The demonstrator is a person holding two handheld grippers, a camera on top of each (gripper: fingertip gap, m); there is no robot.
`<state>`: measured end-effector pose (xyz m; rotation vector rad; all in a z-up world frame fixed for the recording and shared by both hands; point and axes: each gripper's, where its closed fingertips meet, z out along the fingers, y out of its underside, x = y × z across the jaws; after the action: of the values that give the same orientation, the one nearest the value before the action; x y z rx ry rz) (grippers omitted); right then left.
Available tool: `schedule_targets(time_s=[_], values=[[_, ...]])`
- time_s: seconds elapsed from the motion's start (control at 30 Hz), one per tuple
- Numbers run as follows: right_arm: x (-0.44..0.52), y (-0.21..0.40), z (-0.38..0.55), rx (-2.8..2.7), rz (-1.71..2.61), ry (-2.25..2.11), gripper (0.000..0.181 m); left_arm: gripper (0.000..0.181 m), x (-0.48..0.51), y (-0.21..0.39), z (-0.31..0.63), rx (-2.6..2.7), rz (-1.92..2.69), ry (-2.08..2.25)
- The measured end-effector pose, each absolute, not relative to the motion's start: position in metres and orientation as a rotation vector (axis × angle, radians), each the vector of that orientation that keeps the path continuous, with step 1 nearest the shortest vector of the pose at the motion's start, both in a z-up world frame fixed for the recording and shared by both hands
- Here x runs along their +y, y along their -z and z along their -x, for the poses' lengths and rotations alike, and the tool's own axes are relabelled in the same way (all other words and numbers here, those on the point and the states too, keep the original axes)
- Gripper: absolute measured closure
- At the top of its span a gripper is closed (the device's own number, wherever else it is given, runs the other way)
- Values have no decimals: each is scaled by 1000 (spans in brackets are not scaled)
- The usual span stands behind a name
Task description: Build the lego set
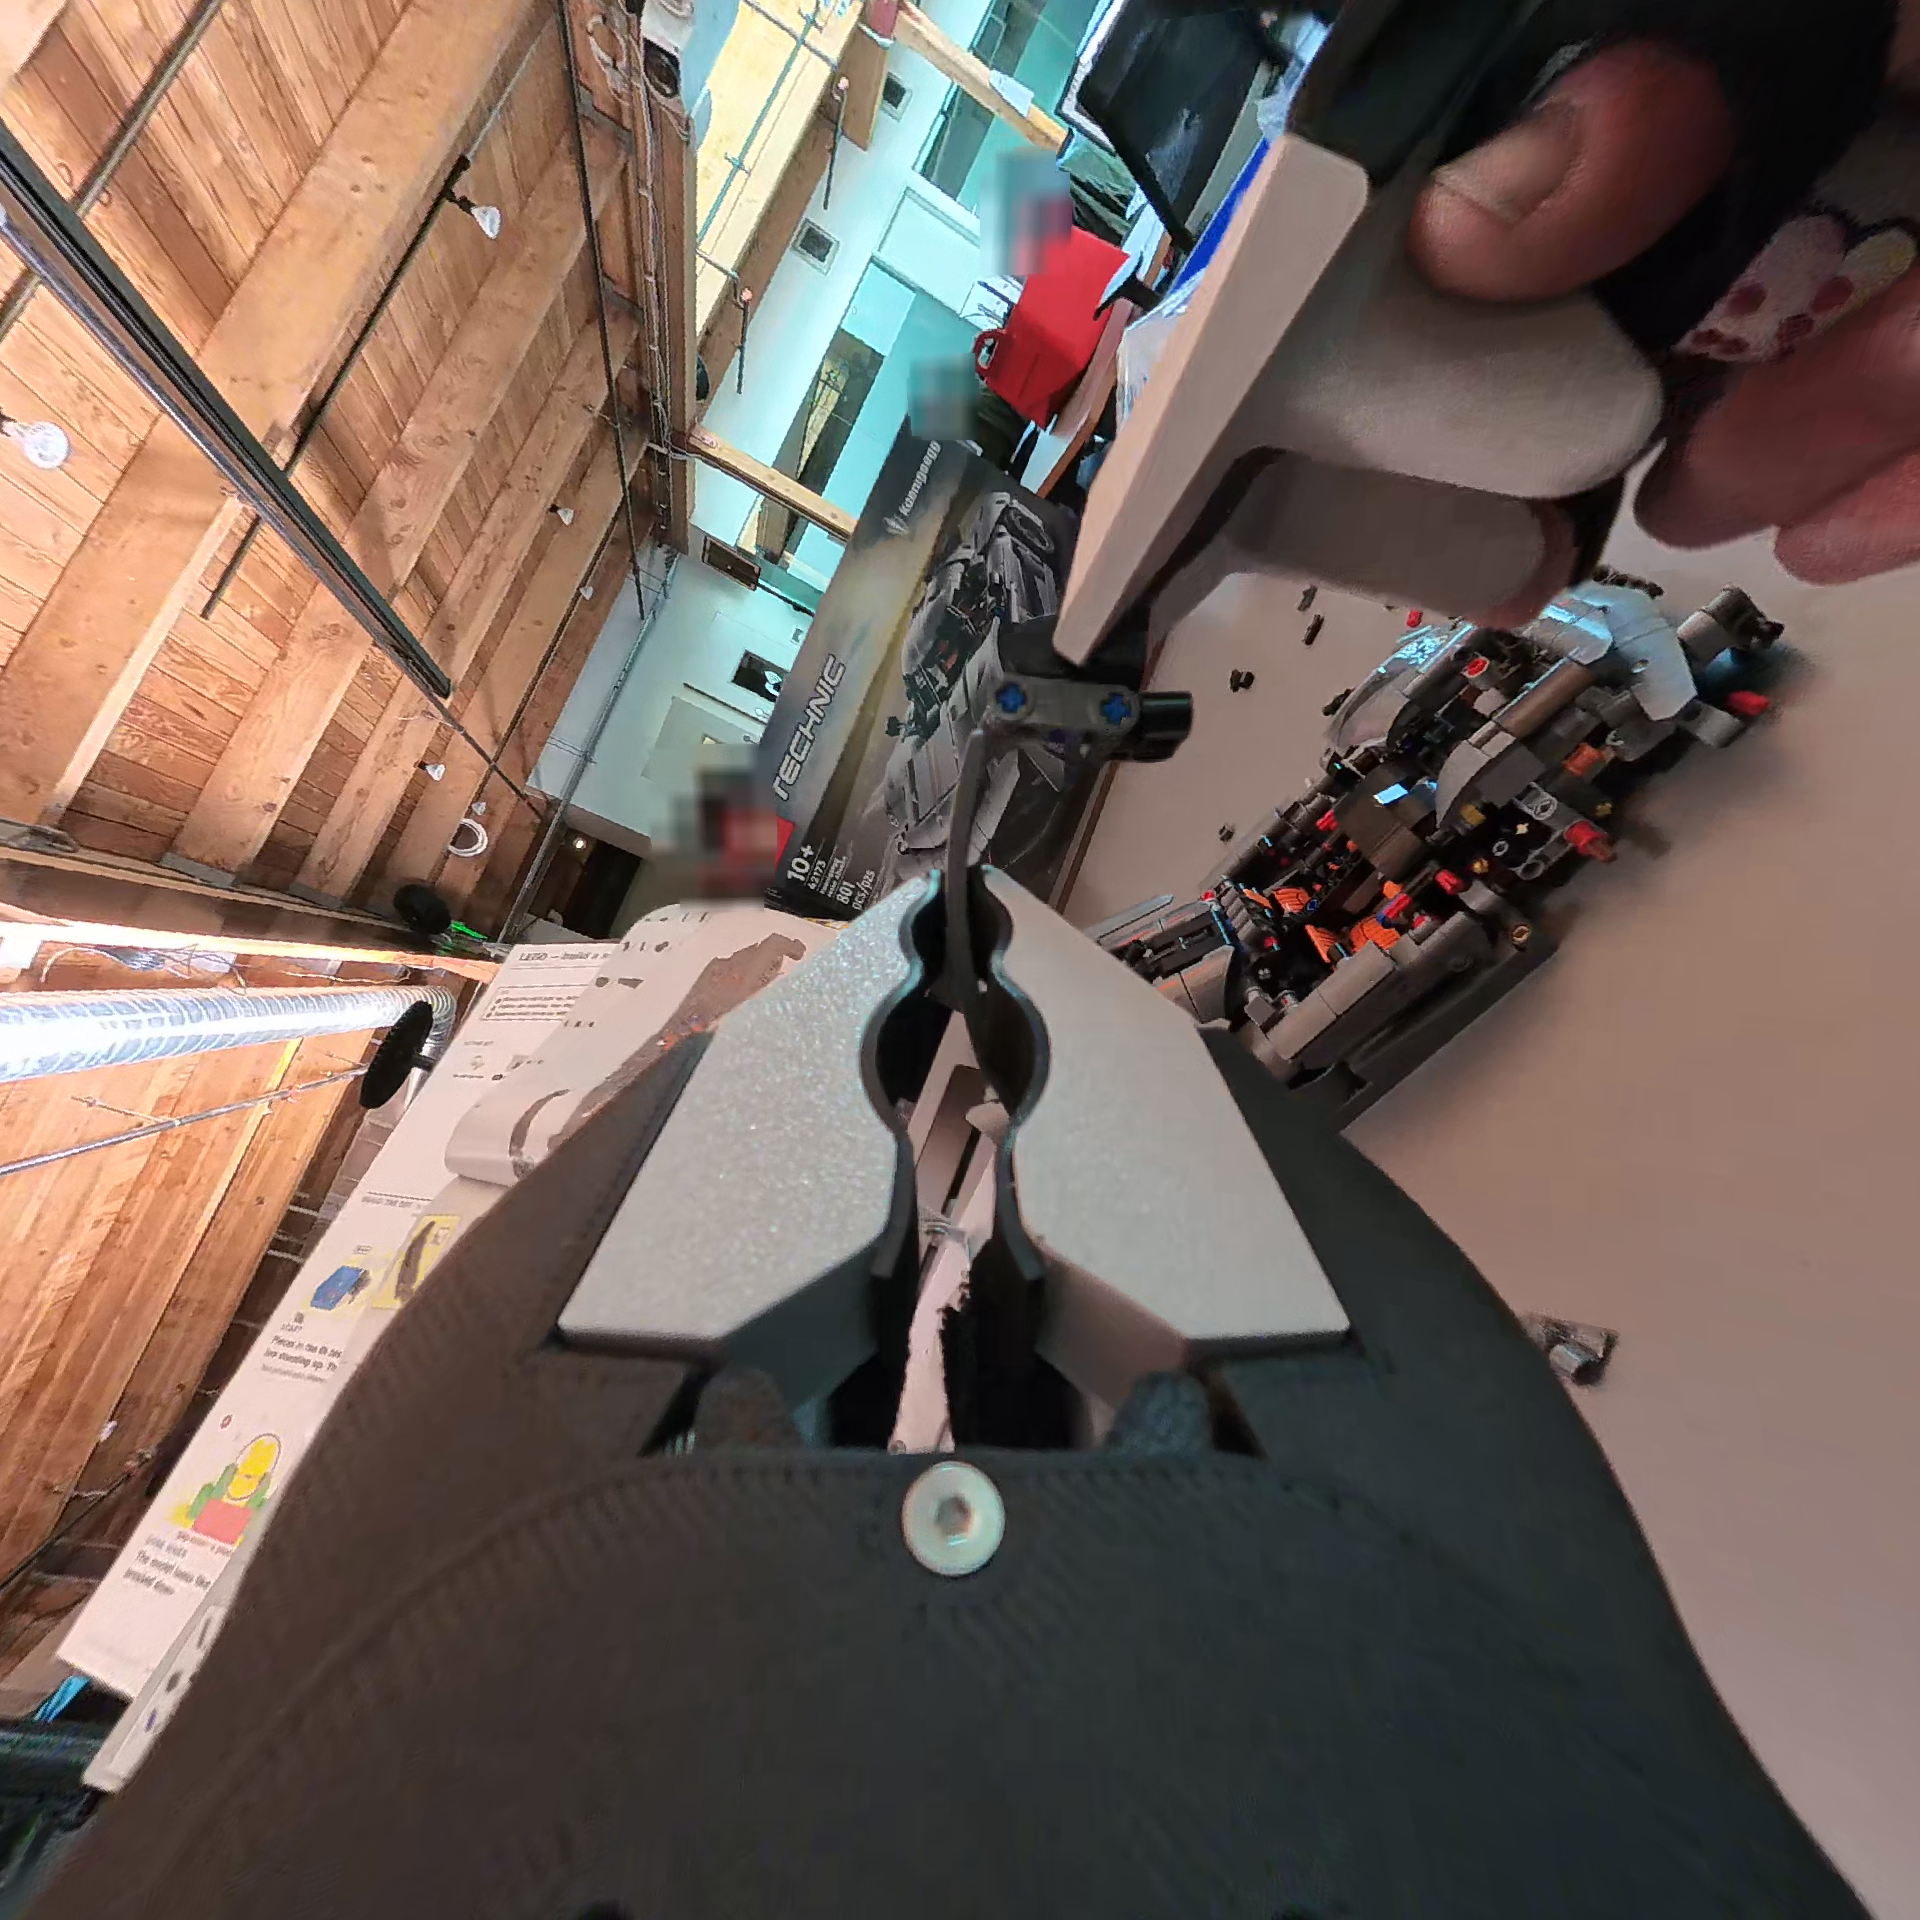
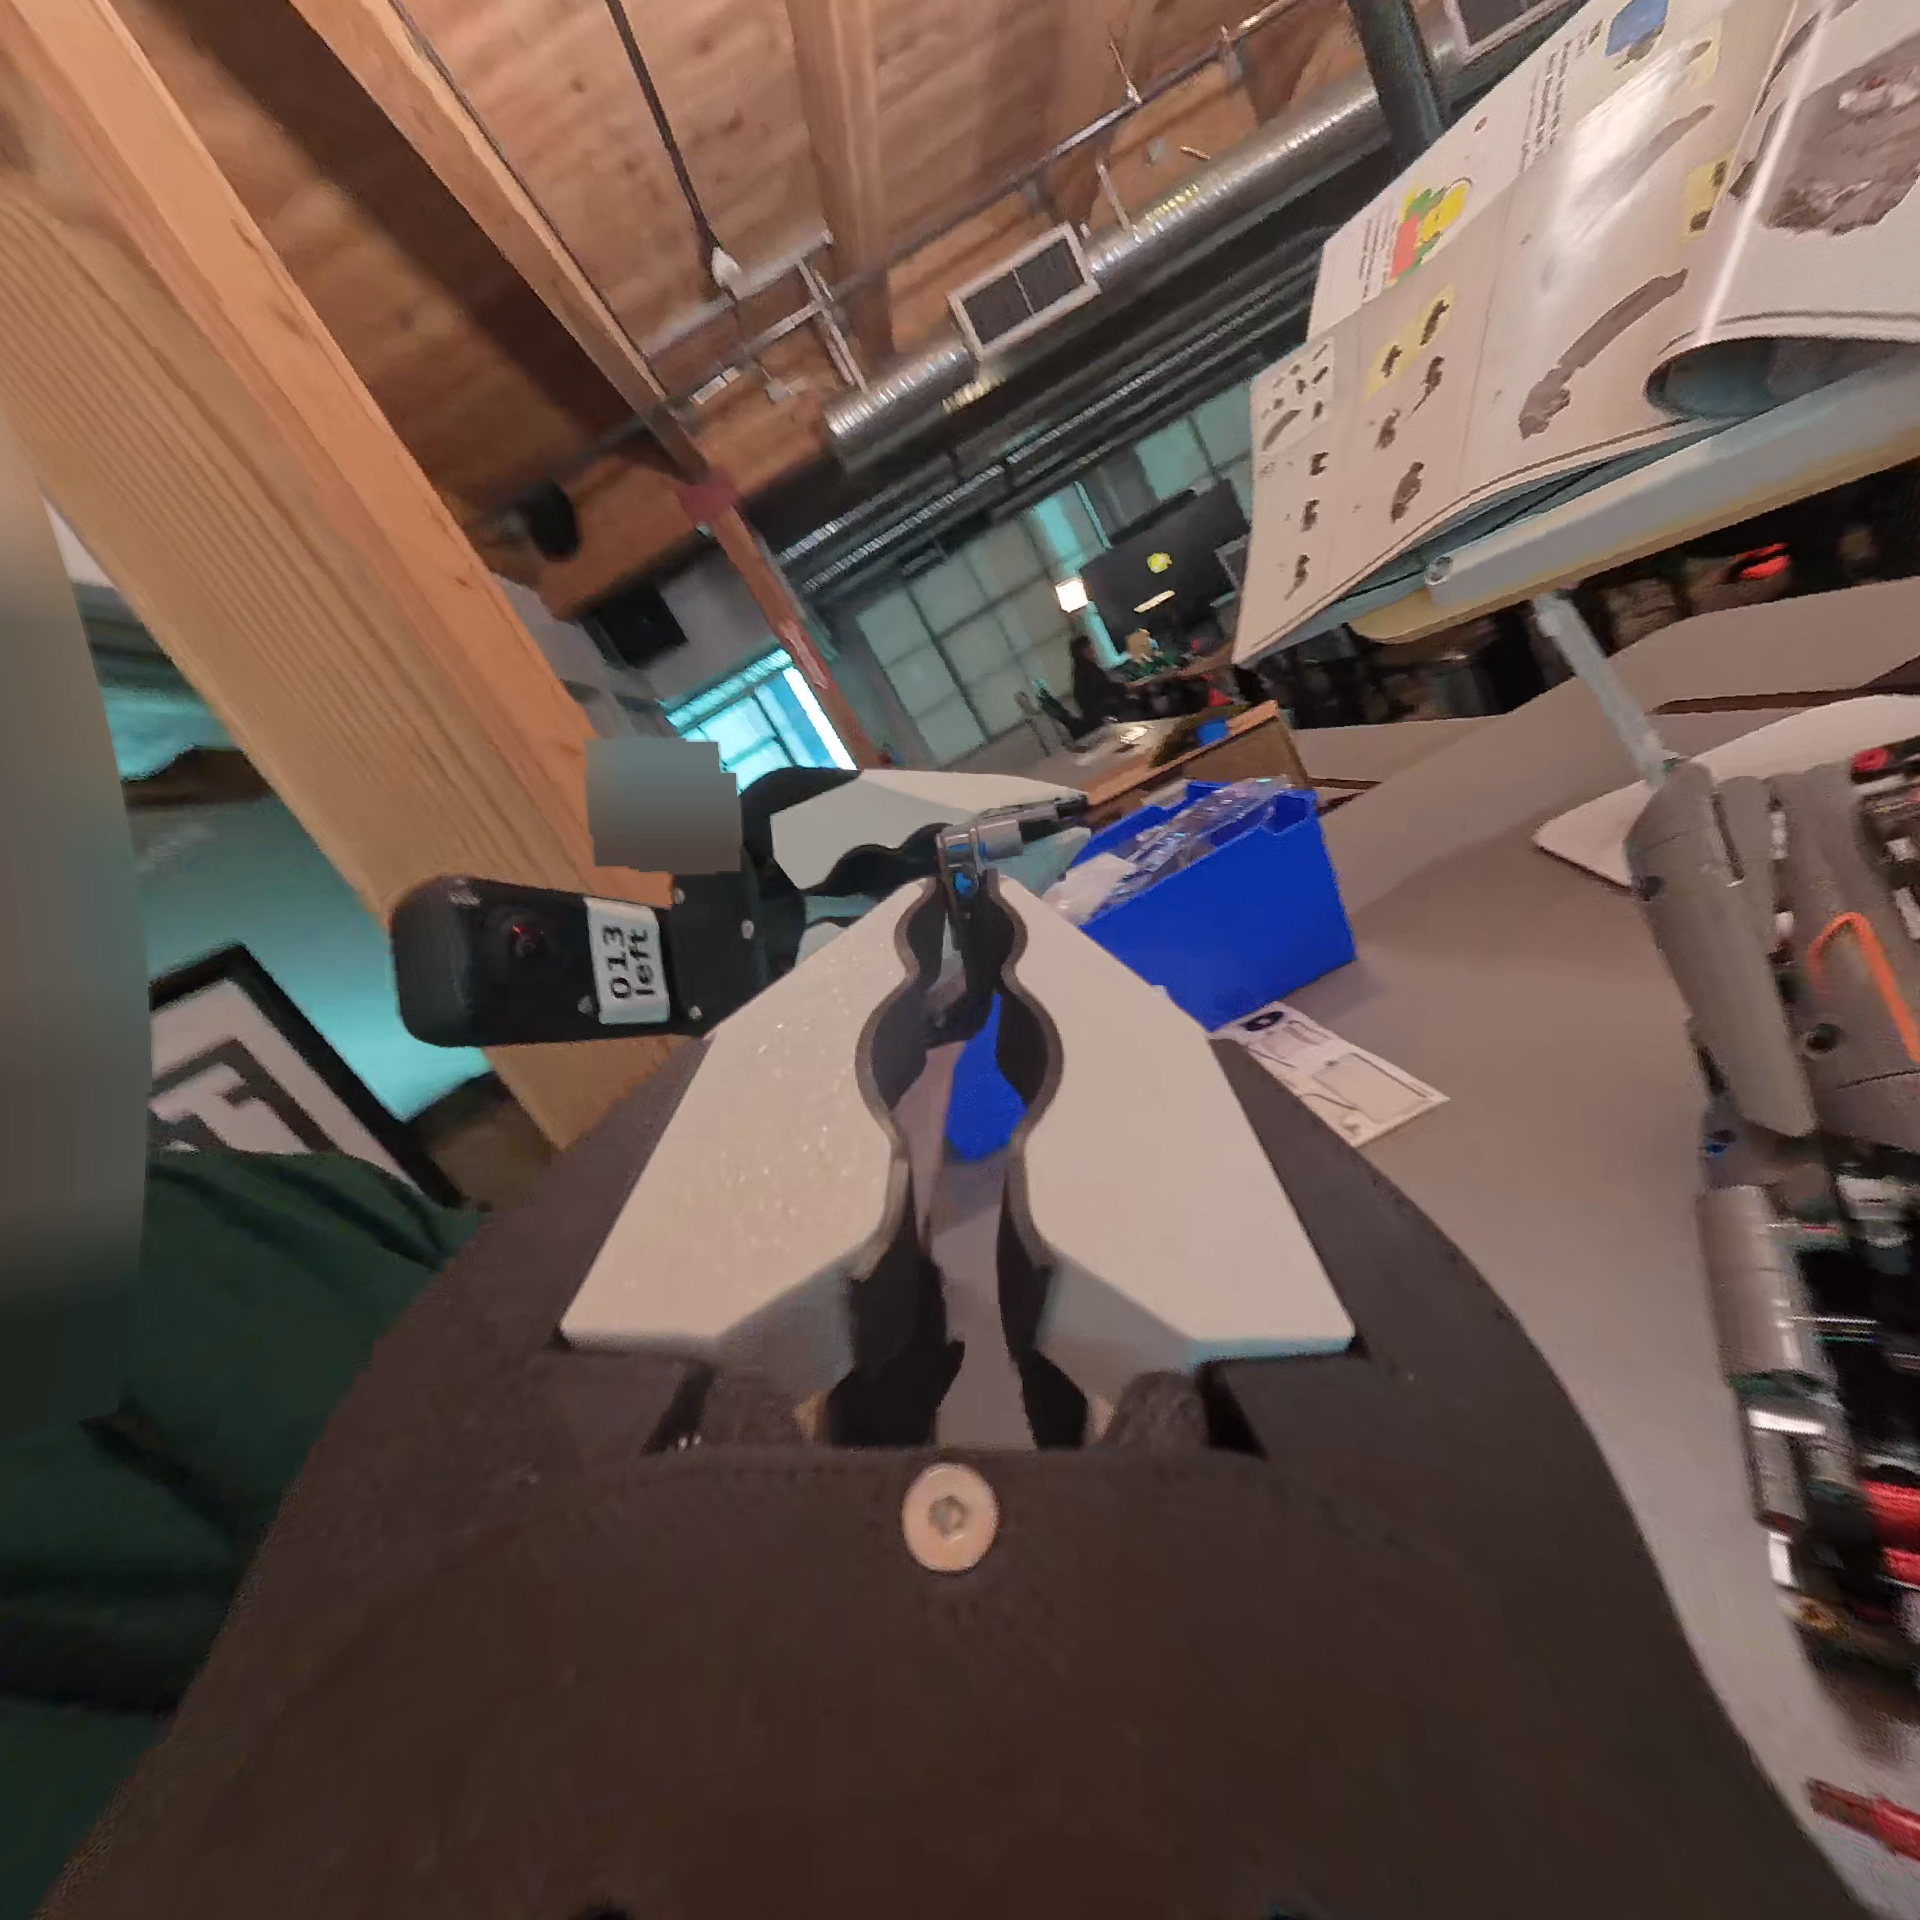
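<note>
I am joining two small parts in the air, above the near edge of the table [image 1: 1714, 1195]. To do it well, I think I must hold my left side steady, line the pin up straight, and push slowly. If I twist, the thin part may bend or slip out.

My left claw [image 1: 961, 883] is pressed almost together. It pinches a thin grey rod [image 1: 961, 800] right at its tips. The rod goes up to a short grey beam [image 1: 1055, 710] with two blue pins in it and a black bit at one end.

My right claw [image 2: 961, 894] is nearly closed too. It pinches a small dark piece [image 2: 961, 961] with a blue pin, held at the tips. That piece touches the end of the beam where the other claw comes in.

The half-built car [image 1: 1434, 831] sits further right, toward the far edge of the table. The box [image 1: 914, 707] stands behind it. The blue bin [image 2: 1226, 925] and the book [image 2: 1558, 260] sit on the table too.
</note>
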<state>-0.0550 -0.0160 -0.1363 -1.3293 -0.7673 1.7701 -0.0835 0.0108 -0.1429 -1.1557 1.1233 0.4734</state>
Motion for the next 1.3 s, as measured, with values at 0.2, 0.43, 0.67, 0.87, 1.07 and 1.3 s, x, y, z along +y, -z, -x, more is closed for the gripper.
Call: schedule_targets(time_s=[0.2, 0.43, 0.67, 0.87, 1.07, 1.3], values=[[-17, 130, 51, -643, 1247, -2041, 176, 173, 7, 129, 83, 1077, 1113, -476], [-18, 127, 52, -626, 1211, -2080, 176, 172, 5, 129, 80, 1089, 1101, -487], [-15, 128, 50, -659, 1242, -1875, 177, 154, 3, 132, 82, 1074, 1112, -445], [-18, 129, 55, -751, 1323, -1516, 176, 128, -13, 139, 63, 1126, 1046, -436], [-25, 131, 63, -782, 1368, -1453, 176, 144, -7, 140, 55, 1095, 1025, -514], [-26, 135, 60, -789, 1388, -1449, 177, 150, -8, 145, 51, 1121, 1015, -514]])
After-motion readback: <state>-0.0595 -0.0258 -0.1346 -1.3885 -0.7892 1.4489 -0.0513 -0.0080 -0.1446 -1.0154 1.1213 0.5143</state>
